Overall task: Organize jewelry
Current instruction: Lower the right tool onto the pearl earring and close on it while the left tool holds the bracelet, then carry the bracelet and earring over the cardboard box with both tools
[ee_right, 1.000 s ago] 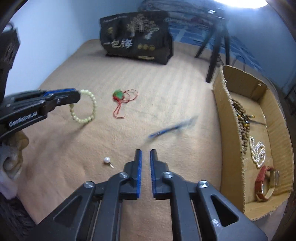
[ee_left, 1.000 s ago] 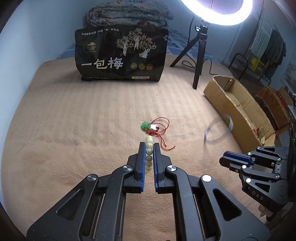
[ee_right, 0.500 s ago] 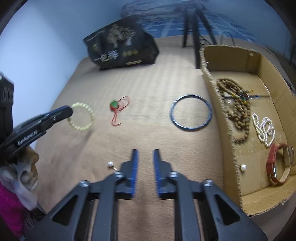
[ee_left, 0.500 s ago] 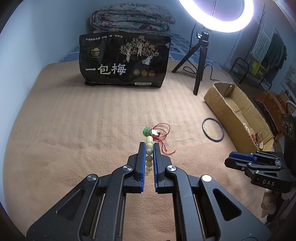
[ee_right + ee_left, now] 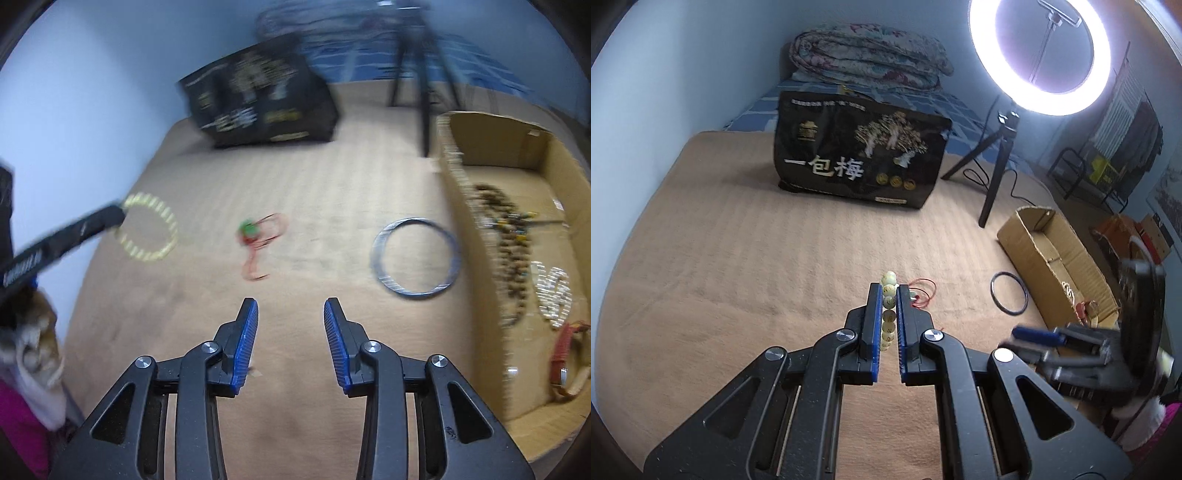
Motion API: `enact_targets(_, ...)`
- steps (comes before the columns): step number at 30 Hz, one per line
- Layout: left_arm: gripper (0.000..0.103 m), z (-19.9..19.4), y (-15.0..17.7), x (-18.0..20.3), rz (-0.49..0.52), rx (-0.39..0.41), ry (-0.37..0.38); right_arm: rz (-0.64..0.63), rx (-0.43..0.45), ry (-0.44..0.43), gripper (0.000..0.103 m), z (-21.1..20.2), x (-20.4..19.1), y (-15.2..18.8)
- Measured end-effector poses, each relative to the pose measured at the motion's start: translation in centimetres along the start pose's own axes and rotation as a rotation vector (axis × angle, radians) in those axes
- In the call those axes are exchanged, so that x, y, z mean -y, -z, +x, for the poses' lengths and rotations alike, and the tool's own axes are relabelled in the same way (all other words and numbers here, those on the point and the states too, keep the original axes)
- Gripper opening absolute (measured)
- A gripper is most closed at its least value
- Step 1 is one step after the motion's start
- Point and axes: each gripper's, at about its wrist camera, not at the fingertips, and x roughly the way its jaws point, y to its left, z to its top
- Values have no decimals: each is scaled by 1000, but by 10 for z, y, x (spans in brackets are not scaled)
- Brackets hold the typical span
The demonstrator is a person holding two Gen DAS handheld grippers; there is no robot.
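While the left gripper (image 5: 888,291) is clenching a pale bead bracelet (image 5: 888,306) between its blue pads and holding it above the tan blanket (image 5: 738,258), the right gripper (image 5: 291,314) is hanging over the blanket with its jaws spread wide and nothing between them. From the right wrist, the bracelet (image 5: 149,232) is showing as a full yellow-green loop dangling off the left gripper's tip, clear of the fabric, though the picture is blurring. A red cord with a green pendant (image 5: 258,236) is lying on the blanket ahead of the right gripper, between the bracelet and a dark bangle (image 5: 415,256). The bangle is lying flat just beside the cardboard box (image 5: 476,236), outside its wall. Inside the box, a brown bead strand (image 5: 511,243), a white pearl piece (image 5: 554,291) and a red-strapped watch (image 5: 561,362) are resting on the bottom. A black bag (image 5: 860,162) is standing at the far end of the blanket, near a ring light (image 5: 1039,55) on a tripod.
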Motion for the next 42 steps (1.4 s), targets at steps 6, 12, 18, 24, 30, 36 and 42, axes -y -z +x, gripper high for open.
enact_targets(6,5,-6,-2,-14,-20,6,-14,-206,-79,16,35,17,-38,18)
enact_targets(12,5,-10,-3,-16,-23,13,-16,-279,-124,52,35,29,-49,28)
enact_targets(18,5,-11,-3,-16,-23,13,-17,-314,-162,89,25,44,-55,33)
enact_targets(24,5,-12,-4,-11,-17,13,-16,-304,-159,105,7,45,-54,31)
enact_targets(30,5,-15,-8,3,-11,20,1,-306,-114,107,7,25,-56,29)
enact_targets(36,5,-14,-9,25,2,21,31,-256,-27,111,7,-18,-42,22)
enact_targets(42,5,-9,-13,58,23,20,77,-184,63,149,7,-60,-11,18)
